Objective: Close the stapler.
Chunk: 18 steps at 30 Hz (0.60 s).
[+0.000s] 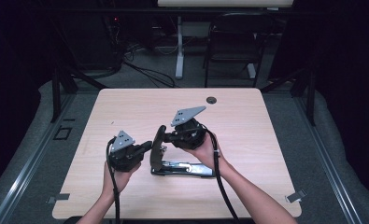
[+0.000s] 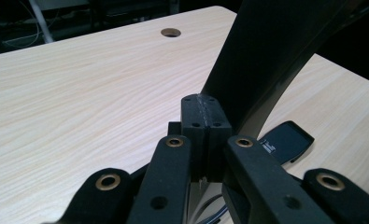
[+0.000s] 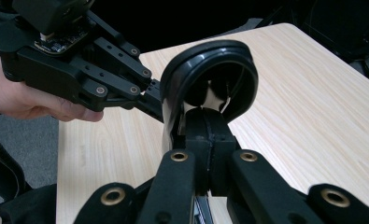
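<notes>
At the 9 o'clock side of the work, our left tool (image 1: 148, 145) has its jaws pressed together on nothing, and its closed tip rests against the outer face of the stapler's raised arm (image 1: 157, 148); in the left gripper view that tip (image 2: 203, 109) touches the broad black arm (image 2: 271, 51) low down, near the hinge. The stapler (image 1: 184, 169) lies on the counter (image 1: 126, 102) just toward 6 o'clock of its middle. Its metal base runs out toward 3 o'clock and the arm stands up at the 9 o'clock end. From 2 o'clock our right tool (image 1: 167, 136) meets the arm higher up, also shut with nothing between the jaws. In the right gripper view its tip (image 3: 206, 126) sits in the hollow underside of the arm's rounded end (image 3: 210, 70), with the left tool (image 3: 79, 70) bearing on the other side. We judge the step to be swinging this arm about its hinge. To do it well, we should push with one tip only and let the other merely steady, since two opposed shoves would jam the arm. Closed tips can slide on smooth plastic, so we should press square to the surface. The base is not clamped and may skate toward 3 o'clock, so we go slowly and guide the arm along its own arc.
</notes>
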Each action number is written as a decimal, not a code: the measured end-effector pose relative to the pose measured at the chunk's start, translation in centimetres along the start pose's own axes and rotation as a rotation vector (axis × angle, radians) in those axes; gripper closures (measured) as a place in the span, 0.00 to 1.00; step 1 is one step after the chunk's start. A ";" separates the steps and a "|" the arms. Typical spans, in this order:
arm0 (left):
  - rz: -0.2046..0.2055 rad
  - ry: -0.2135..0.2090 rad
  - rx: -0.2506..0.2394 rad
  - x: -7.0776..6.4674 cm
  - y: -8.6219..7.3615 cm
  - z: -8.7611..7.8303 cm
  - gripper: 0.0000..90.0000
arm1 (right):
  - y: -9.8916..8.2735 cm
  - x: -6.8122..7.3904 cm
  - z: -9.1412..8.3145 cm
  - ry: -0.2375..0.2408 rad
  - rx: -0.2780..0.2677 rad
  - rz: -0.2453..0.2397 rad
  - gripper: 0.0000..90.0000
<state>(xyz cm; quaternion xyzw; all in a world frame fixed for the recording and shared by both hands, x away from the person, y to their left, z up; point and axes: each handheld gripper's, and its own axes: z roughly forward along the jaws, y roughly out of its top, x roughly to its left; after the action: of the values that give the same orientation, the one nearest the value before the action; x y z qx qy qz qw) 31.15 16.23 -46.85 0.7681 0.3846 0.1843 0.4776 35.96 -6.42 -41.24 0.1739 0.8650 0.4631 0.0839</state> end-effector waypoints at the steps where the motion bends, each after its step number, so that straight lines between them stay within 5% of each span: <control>1: 0.002 -0.003 0.007 -0.1 0.0 0.0 1.00 | -0.1 -0.1 -0.2 -0.001 0.001 0.000 1.00; 18: 0.027 -0.029 0.036 -1.0 0.0 1.2 1.00 | -2.4 -0.6 -1.8 -0.028 0.017 0.033 1.00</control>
<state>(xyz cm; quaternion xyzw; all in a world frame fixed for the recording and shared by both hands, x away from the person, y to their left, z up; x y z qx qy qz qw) 31.28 14.70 -47.37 0.7844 0.3702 0.1727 0.4668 35.43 -9.24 -42.20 0.1953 0.8647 0.4544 0.0870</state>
